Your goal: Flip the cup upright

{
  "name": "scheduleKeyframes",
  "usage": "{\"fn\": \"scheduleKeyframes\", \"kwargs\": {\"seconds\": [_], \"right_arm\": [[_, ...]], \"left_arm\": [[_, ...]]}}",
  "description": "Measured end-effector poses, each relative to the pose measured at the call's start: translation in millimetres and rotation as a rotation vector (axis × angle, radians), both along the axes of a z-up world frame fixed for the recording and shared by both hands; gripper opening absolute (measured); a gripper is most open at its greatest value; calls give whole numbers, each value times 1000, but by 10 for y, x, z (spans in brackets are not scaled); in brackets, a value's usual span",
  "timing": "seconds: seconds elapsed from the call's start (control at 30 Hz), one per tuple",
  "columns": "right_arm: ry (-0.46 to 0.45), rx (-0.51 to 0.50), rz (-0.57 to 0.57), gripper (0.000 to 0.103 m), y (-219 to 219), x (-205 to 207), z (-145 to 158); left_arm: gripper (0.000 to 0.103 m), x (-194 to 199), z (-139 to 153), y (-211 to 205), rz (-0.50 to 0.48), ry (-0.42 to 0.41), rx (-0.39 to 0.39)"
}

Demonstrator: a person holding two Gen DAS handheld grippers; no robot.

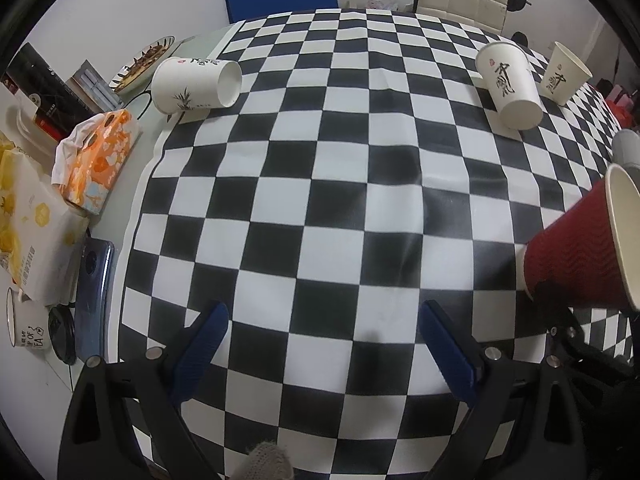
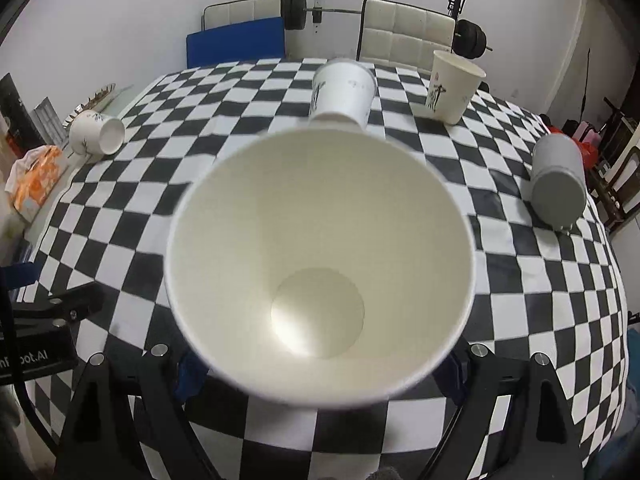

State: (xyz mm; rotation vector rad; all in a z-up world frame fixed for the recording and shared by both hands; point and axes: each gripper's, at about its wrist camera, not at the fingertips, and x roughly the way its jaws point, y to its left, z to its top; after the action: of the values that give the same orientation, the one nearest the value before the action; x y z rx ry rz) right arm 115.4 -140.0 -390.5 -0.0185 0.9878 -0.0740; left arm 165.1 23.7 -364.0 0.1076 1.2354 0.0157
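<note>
My right gripper (image 2: 320, 368) is shut on a red ribbed paper cup (image 1: 580, 256). In the right wrist view its cream inside (image 2: 320, 240) faces the camera and hides the fingertips. In the left wrist view the cup hangs tilted above the table at the right edge, mouth pointing right. My left gripper (image 1: 324, 344) is open and empty above the checkered tablecloth (image 1: 320, 200), to the left of the red cup.
A white cup (image 1: 196, 86) lies on its side at far left. A white cup (image 1: 510, 86) stands upside down at the back, an upright cream cup (image 1: 564, 72) beside it. A grey cylinder (image 2: 558, 176) lies at right. Tissue pack (image 1: 100, 156), boxes and a mug crowd the left edge.
</note>
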Motion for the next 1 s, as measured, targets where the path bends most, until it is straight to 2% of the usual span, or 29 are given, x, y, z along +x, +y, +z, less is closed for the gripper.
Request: {"fn": "scheduleKeyframes", "kwargs": {"seconds": [0.13, 0.27, 0.43, 0.53, 0.73, 0.87, 1.0], "right_arm": [[18, 16, -8, 91, -37, -197, -2], [19, 21, -65, 91, -126, -490, 255], [15, 42, -194, 91, -362, -823, 870], [11, 39, -232, 91, -473, -1016, 1287], [33, -5, -213, 91, -561, -1402, 1987], [6, 0, -194, 91, -601, -1734, 2435], [-46, -8, -171, 91, -600, -2024, 2847]], "left_arm": [[97, -108, 84, -18, -17, -5, -7], [97, -284, 375, -80, -44, -49, -18], [97, -603, 934, -209, -66, -114, -63], [97, -852, 1342, -311, -66, -172, -82], [97, -1319, 2031, -417, -53, -266, -87], [97, -1624, 2429, -428, -40, -325, -78], [97, -1868, 2680, -426, -32, -356, -82]]}}
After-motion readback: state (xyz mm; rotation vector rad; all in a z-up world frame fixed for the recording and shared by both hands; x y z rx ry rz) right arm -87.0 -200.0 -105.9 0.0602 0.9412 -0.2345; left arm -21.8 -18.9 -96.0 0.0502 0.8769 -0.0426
